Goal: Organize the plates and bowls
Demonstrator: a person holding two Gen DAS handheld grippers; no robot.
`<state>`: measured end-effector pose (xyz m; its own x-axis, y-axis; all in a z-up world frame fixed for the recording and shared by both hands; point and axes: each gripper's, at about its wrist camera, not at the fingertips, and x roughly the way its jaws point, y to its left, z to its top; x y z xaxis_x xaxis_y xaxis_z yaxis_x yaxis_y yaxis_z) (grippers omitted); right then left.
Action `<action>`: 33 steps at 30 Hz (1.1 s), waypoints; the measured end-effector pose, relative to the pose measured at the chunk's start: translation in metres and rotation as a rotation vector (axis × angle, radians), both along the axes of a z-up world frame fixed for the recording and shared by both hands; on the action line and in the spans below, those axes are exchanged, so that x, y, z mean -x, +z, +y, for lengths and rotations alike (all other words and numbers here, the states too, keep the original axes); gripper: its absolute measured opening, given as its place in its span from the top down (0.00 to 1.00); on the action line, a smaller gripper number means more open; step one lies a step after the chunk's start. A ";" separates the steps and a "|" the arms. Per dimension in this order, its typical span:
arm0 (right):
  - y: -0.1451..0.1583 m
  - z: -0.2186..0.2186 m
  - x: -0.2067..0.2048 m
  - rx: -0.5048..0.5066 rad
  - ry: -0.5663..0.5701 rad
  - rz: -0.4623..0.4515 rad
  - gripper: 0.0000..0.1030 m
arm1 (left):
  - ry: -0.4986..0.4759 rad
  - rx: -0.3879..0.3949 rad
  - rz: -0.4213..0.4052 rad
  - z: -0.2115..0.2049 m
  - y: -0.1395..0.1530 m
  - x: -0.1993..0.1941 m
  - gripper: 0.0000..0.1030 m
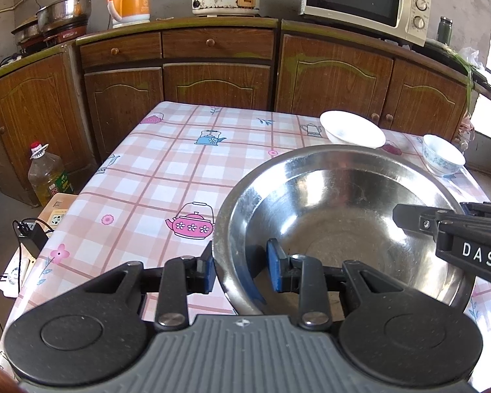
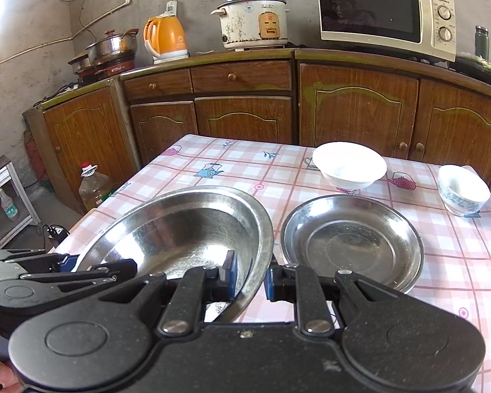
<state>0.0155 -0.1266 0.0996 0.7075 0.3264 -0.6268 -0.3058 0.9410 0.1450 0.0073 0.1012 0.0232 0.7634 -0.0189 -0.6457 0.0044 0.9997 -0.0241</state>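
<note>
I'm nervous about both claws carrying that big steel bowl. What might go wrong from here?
1. Each claw, left and right, pinches only the thin rim of the steel bowl; it may slip or tilt.
2. The steel plate sits close beside it, and the white bowl just beyond; swinging rightward could knock them.

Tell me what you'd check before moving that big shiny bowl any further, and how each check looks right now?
1. Left gripper clamped on the big steel bowl rim: ok.
2. Right gripper clamped on the opposite rim: ok.
3. Bowl is empty, nothing to spill: ok.
4. Smaller steel dish beside it is empty: ok.
5. White bowl and patterned bowl stand clear of the big bowl: ok.
6. Whether the bowl is lifted off the tablecloth: cannot tell.
</note>
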 end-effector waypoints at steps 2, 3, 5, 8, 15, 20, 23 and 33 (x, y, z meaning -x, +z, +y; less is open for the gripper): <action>-0.001 -0.003 0.001 0.000 -0.005 0.001 0.79 | -0.006 0.002 0.004 -0.002 -0.001 0.000 0.69; -0.001 -0.005 0.001 -0.002 -0.008 0.002 0.79 | -0.010 0.003 0.005 -0.004 -0.001 0.001 0.69; -0.002 -0.008 0.003 -0.001 -0.013 0.003 0.79 | -0.016 0.004 0.009 -0.007 -0.002 0.001 0.69; -0.003 -0.012 0.004 0.001 -0.019 0.003 0.79 | -0.023 0.002 0.012 -0.011 -0.004 0.002 0.69; -0.007 -0.024 0.011 0.006 -0.039 0.007 0.79 | -0.049 0.002 0.024 -0.022 -0.007 0.005 0.69; -0.010 -0.033 0.016 0.007 -0.055 0.015 0.79 | -0.065 0.007 0.031 -0.030 -0.010 0.007 0.69; -0.011 -0.038 0.020 0.010 -0.062 0.017 0.79 | -0.073 0.009 0.033 -0.033 -0.011 0.007 0.70; -0.020 -0.063 0.034 0.025 -0.111 0.033 0.78 | -0.129 0.015 0.055 -0.057 -0.022 0.013 0.70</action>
<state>-0.0183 -0.1900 0.0793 0.7173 0.2312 -0.6573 -0.1946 0.9723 0.1295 -0.0053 0.0438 0.0009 0.7175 -0.1250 -0.6852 0.1313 0.9904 -0.0431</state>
